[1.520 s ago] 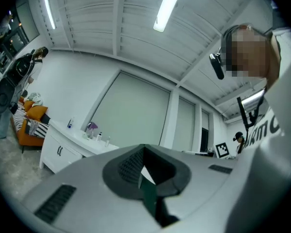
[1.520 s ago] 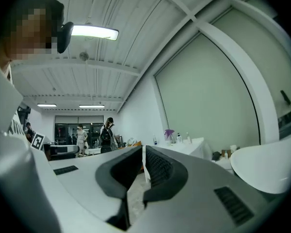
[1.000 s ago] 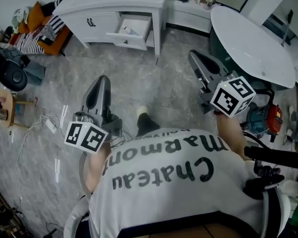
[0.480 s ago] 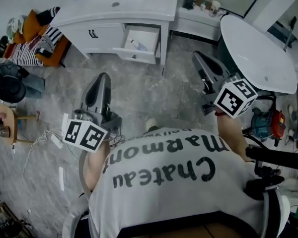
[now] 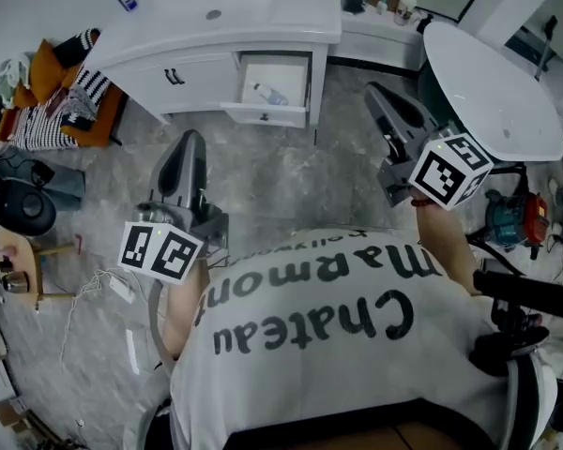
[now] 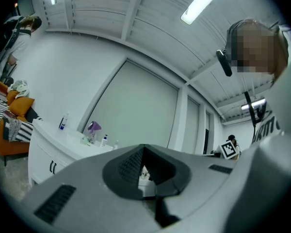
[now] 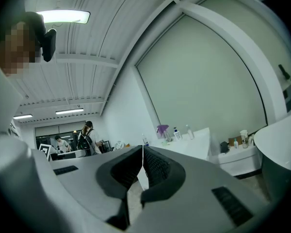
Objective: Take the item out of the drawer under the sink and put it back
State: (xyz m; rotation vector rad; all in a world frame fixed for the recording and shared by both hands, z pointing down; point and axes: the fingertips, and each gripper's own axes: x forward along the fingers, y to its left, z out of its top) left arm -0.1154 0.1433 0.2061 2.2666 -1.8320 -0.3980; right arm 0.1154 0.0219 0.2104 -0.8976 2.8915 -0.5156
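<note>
Drawer: glossy white drawer (image 5: 263, 113), pulled open.
Item: small clear plastic bottle (image 5: 275, 95), laid flat, long axis diagonal.
Tongs: left gripper (image 5: 190, 139), right gripper (image 5: 373, 90) pressed together, empty.

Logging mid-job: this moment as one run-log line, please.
drawer: open | item: inside drawer, untouched | left gripper: shut, empty | right gripper: shut, empty

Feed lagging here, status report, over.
Left gripper, right gripper shut, empty, short of open white drawer. Small pale bottle lying inside. No obstacle between.
</note>
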